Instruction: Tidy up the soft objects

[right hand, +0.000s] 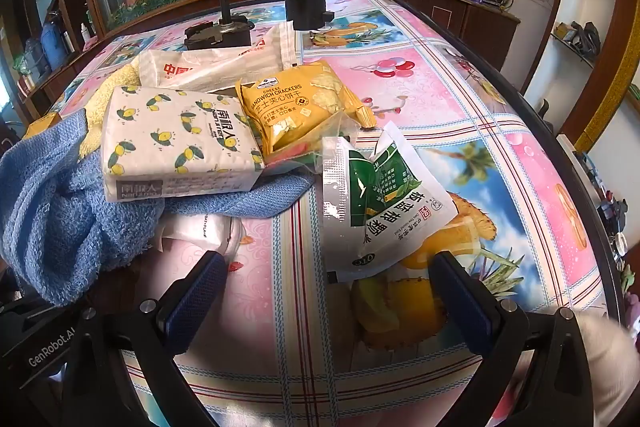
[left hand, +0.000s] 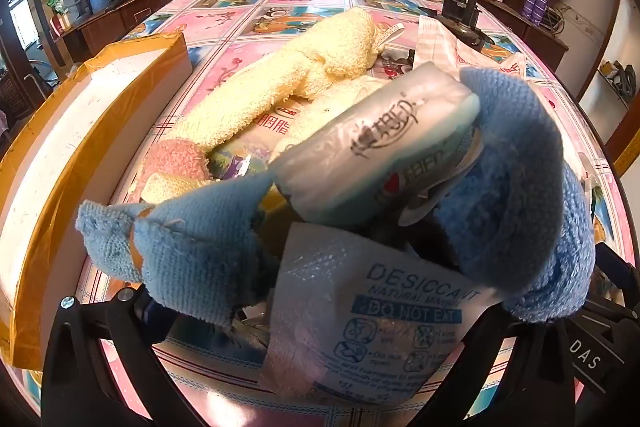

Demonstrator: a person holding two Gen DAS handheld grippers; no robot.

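Desiccant packet (left hand: 372, 323) against blue towel (left hand: 516, 195)

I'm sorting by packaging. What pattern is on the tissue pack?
White with small yellow lemons and green leaves on the tissue pack; clearest in the right wrist view.

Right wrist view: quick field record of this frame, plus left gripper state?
right gripper: open, empty, above the tablecloth
nearest item: green sachet, just beyond the fingertips
tissue pack: lies on the blue towel
crackers: beside the tissue pack, behind the sachet
left gripper: buried in blue towel and desiccant pack; state unclear
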